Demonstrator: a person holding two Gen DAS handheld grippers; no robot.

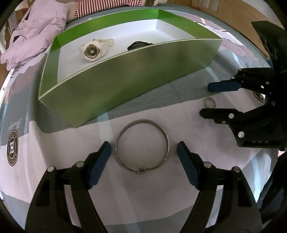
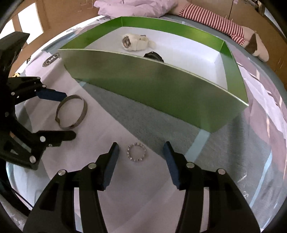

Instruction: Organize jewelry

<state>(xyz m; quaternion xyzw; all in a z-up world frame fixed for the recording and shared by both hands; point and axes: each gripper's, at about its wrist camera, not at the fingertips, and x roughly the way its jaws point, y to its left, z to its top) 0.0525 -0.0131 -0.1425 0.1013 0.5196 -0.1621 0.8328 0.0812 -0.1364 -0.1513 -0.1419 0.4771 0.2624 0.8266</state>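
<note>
A silver bangle [image 1: 143,120] lies flat on the printed sheet, between the fingers of my left gripper [image 1: 144,143], which stands open; its blue pads sit just clear of the ring on both sides. A small beaded bracelet [image 2: 128,152] lies between the fingers of my right gripper [image 2: 141,144], open with gaps on both sides. The left wrist view shows that bracelet [image 1: 205,102] and the right gripper [image 1: 206,100] at the right edge. The right wrist view shows the bangle [image 2: 85,109] and the left gripper [image 2: 69,114] at the left. Behind stands a green box [image 1: 125,80] holding a white watch [image 1: 91,51] and a black watch [image 1: 138,45].
The box's tall near wall [image 2: 161,89] stands between both grippers and its white floor. Crumpled lilac cloth [image 1: 35,32] and a red-striped cloth [image 2: 215,19] lie beyond the box. Cardboard boxes [image 2: 59,14] line the back. The sheet carries a round logo [image 1: 12,148].
</note>
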